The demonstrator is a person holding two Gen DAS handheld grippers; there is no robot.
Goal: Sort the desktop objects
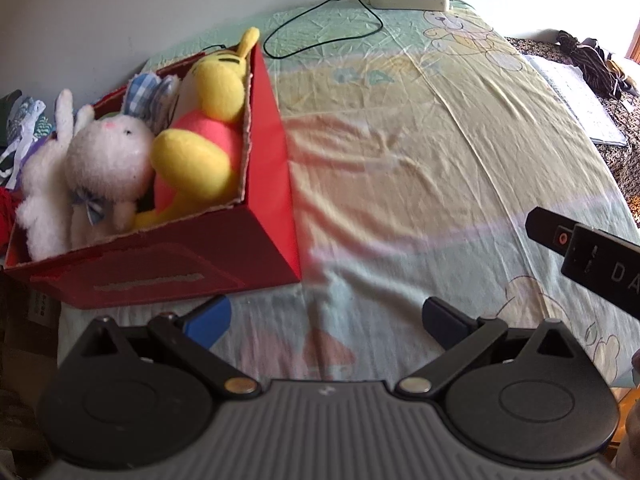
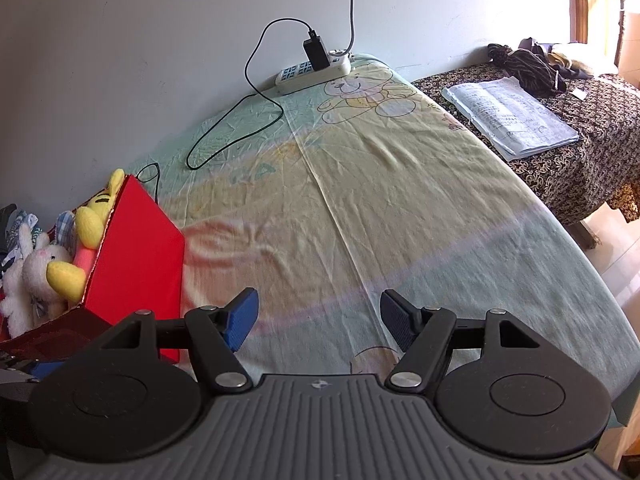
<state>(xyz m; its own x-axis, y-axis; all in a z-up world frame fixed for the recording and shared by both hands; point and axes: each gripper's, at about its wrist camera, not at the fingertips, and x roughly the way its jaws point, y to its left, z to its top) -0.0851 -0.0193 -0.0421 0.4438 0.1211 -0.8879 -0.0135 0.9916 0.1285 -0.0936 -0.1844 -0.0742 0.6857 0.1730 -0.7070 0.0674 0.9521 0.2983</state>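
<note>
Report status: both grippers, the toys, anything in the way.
Left gripper open, empty. Right gripper open, empty. Stuffed toys all in red box. Sheet ahead bare; power strip and cable at far edge.

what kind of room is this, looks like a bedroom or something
Probably a home bedroom or child's room: a cartoon-bear sheet covers the surface, a red box holds plush toys, and a power strip lies against the plain wall.

A home room: a cartoon-bear sheet (image 2: 400, 208) covers the table, plush toys fill a red box (image 1: 264, 184) left, a power strip (image 2: 312, 70) far.
</note>
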